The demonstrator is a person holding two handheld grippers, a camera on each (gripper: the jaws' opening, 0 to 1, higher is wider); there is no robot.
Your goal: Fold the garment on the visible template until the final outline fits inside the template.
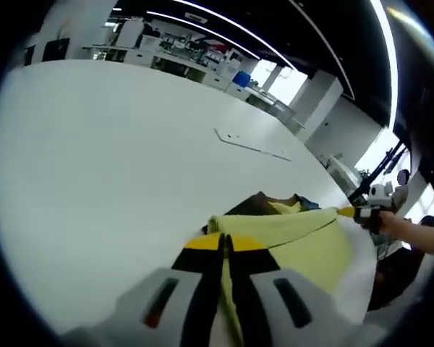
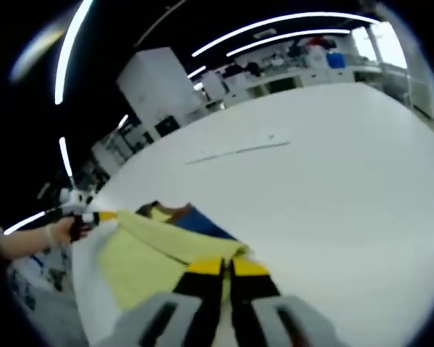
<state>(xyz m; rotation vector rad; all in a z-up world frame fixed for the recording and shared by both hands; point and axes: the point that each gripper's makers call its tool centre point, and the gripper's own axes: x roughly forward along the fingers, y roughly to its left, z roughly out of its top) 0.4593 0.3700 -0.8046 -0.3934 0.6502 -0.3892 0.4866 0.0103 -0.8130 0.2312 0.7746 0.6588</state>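
Jaws of the left gripper (image 1: 226,249), yellow-tipped, are pressed together on a corner of the yellow garment (image 1: 304,238), and the cloth runs between them toward the camera. Jaws of the right gripper (image 2: 226,269) are likewise pinched on the opposite corner of the same garment (image 2: 155,253).

Between the two grippers the yellow cloth is stretched into a taut folded edge, lifted slightly off the white table (image 1: 116,159). Beyond that edge, a dark brown and blue part of the garment lies flat on the table.

In the left gripper view the right gripper appears at the far end of the fold, held by a hand (image 1: 390,220) with the forearm reaching in from the table's edge. In the right gripper view the left gripper is seen the same way, gripped by a gloved hand (image 2: 61,233).

Farther across the table from the garment lies a thin pale template outline (image 1: 253,144).
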